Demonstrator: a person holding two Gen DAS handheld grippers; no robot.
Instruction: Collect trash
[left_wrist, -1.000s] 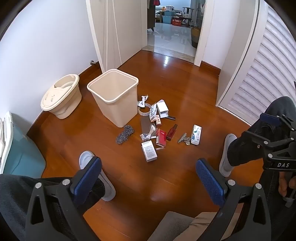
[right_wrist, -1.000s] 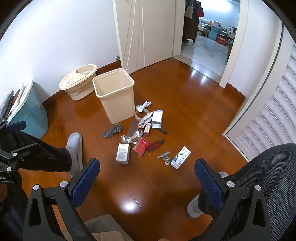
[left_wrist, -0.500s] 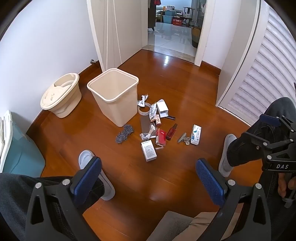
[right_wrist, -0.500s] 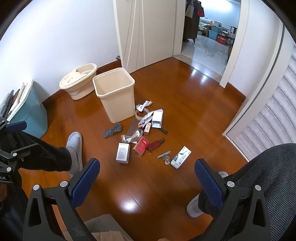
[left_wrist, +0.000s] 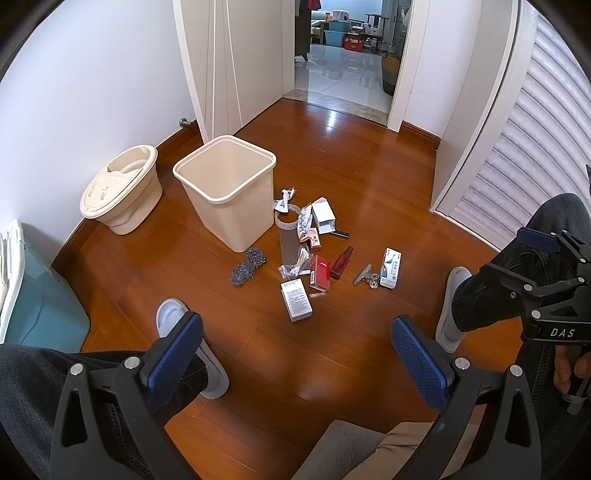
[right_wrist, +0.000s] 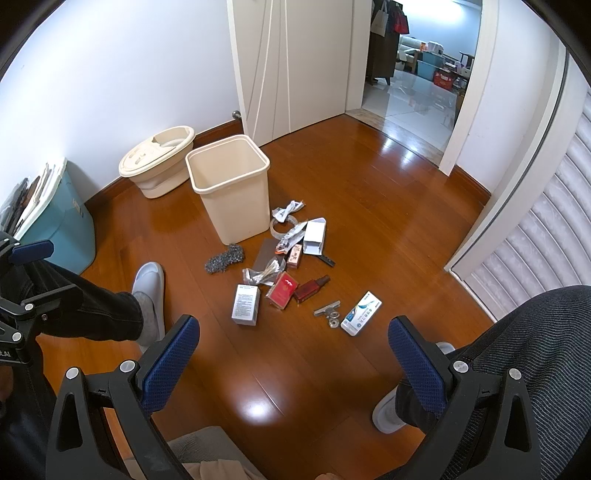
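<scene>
Nearest the cameras, the left gripper and the right gripper both hang above the wooden floor with their blue-padded fingers spread wide and nothing between them, which suits the start of a pick: the person sits with a slippered foot on either side of the work area, so either tool can drop straight onto the litter ahead. The closest piece is a white box lying flat between the feet and the rest of the scatter; just beyond it sit a red packet, a dark red bottle and a crinkled clear wrapper, with a blue-and-white carton and a metal clip off toward the right foot. A grey scouring pad lies near the base of the beige bin. Farther on are a tape ring, a crumpled foil scrap and an open white carton. The trash clusters just beside the bin's right wall, probably so each item needs only a short carry over the rim; the bin looks empty, so nothing has been collected yet. Behind it, by the wall, stands a round beige mop bucket. Compared with the views a second ago, the scene is almost unchanged: both grippers have stayed open and high, with only a slight drift of the left view, and no item has moved.
</scene>
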